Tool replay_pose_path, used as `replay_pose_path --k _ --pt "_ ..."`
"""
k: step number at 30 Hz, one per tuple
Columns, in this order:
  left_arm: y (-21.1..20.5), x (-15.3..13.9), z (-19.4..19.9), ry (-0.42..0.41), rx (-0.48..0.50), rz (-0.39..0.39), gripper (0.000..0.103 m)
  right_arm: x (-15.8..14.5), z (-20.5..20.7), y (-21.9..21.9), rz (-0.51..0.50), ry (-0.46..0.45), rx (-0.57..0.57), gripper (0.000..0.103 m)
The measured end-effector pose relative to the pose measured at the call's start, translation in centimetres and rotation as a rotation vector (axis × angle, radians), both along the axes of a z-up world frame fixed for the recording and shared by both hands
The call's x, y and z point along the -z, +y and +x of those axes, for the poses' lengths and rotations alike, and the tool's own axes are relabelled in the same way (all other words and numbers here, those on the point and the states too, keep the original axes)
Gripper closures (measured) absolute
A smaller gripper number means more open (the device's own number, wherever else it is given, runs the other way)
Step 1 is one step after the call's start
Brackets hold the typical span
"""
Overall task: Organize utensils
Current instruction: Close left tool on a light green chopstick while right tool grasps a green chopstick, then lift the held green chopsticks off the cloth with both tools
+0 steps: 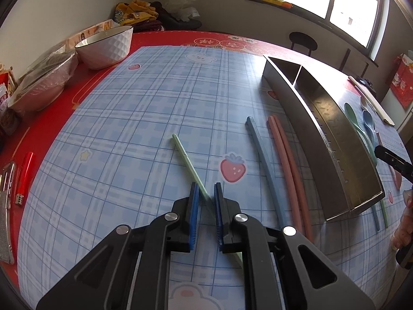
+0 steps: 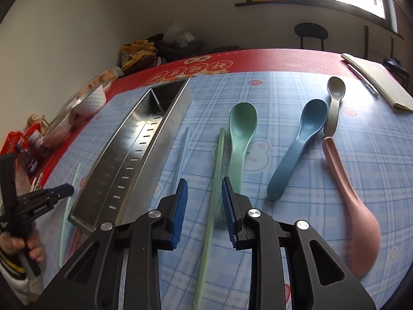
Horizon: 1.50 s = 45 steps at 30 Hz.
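Note:
My left gripper (image 1: 206,193) is low over the blue checked cloth, its blue pads shut on a pale green chopstick (image 1: 185,155) that lies slanting away from me. The same gripper (image 2: 64,190) shows at the left edge of the right wrist view, held by a hand. My right gripper (image 2: 204,188) stands open astride a second green chopstick (image 2: 216,170), and its pads are clear of it. A long steel tray (image 2: 129,160) with a divider lies between the two groups. Green (image 2: 242,124), blue (image 2: 299,144), grey (image 2: 335,95) and pink (image 2: 358,219) spoons lie right of it.
A blue chopstick (image 1: 260,149) and two pink ones (image 1: 284,155) lie beside the tray's wall (image 1: 335,139). A light blue chopstick (image 2: 183,149) lies on the tray's other side. A white bowl (image 1: 105,46), wrapped dishes and snack bags line the left edge. A notebook (image 2: 376,82) sits far right.

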<state>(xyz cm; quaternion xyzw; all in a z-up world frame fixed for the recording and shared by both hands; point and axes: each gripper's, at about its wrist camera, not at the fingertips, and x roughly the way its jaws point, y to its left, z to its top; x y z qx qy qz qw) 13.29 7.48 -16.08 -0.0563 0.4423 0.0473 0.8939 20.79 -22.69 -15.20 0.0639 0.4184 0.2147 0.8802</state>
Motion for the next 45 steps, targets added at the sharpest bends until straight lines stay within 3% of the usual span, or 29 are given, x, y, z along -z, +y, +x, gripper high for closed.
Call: replay_pose_path --k 5,11,15,18,27,31,37,45 --pt "0.6 0.2 0.1 -0.031 0.011 -0.042 0.091 0.7 0.6 0.0 -0.001 0.046 -0.003 0.089" --pt "2.0 0.3 -0.2 -0.054 0.004 -0.156 0.091 1.4 1.2 0.5 -0.052 0.085 -0.001 0.091" --pt "2.2 0.4 -0.6 -0.061 0.007 -0.193 0.091 1.4 1.0 1.9 -0.152 0.064 0.0 0.092" --pt "1.8 0.3 -1.0 -0.05 0.02 -0.187 0.091 1.3 0.7 2.4 -0.196 0.047 0.002 0.092" --pt "0.0 0.0 -2.7 0.016 0.07 -0.172 0.09 1.2 0.6 2.4 -0.19 0.048 -0.006 0.092" --pt "-0.2 0.2 -2.9 -0.002 0.056 -0.159 0.09 1.2 0.7 2.2 -0.175 0.051 -0.003 0.092" --pt "-1.3 0.3 -2.9 -0.037 0.069 -0.076 0.09 1.3 0.6 2.1 -0.174 0.049 -0.002 0.092" --pt "-1.5 0.2 -2.1 -0.033 0.082 -0.037 0.091 1.2 0.6 1.8 -0.157 0.051 0.009 0.092"
